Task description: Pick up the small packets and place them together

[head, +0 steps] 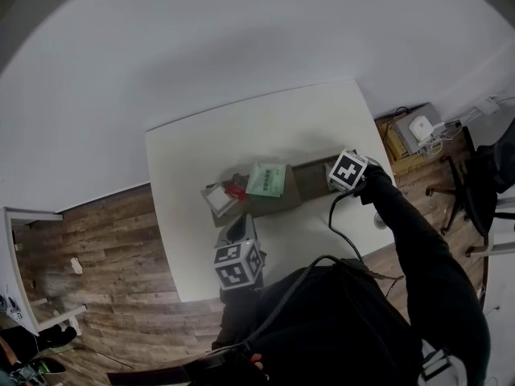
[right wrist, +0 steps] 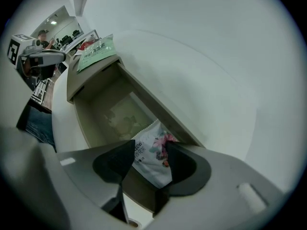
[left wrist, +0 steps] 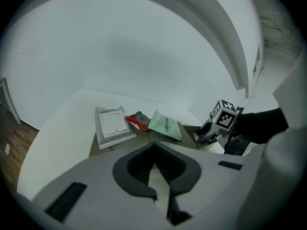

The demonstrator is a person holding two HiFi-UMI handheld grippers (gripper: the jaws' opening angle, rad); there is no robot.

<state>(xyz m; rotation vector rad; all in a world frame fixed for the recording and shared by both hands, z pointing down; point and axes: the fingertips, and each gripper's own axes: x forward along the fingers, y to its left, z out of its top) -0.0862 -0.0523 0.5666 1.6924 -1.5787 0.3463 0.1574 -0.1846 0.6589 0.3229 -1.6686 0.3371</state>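
A shallow brown cardboard box (head: 291,203) lies across the white table (head: 241,135). On its left end rest a green packet (head: 266,179), a red packet (head: 234,190) and a white-grey blister packet (head: 219,200); the same green packet (left wrist: 165,125), red packet (left wrist: 135,121) and blister packet (left wrist: 113,126) show in the left gripper view. My right gripper (right wrist: 149,145) is at the box's right end, shut on a white floral packet (right wrist: 154,158) that hangs over the box's end wall. My left gripper (left wrist: 153,145) is shut and empty, at the table's near edge short of the box.
The right gripper's marker cube (left wrist: 224,115) and a dark sleeve (head: 410,240) hang over the table's right side. On the wooden floor to the right stand a chair (head: 467,191) and a carton with a white device (head: 418,129). A white wall (head: 241,39) backs the table.
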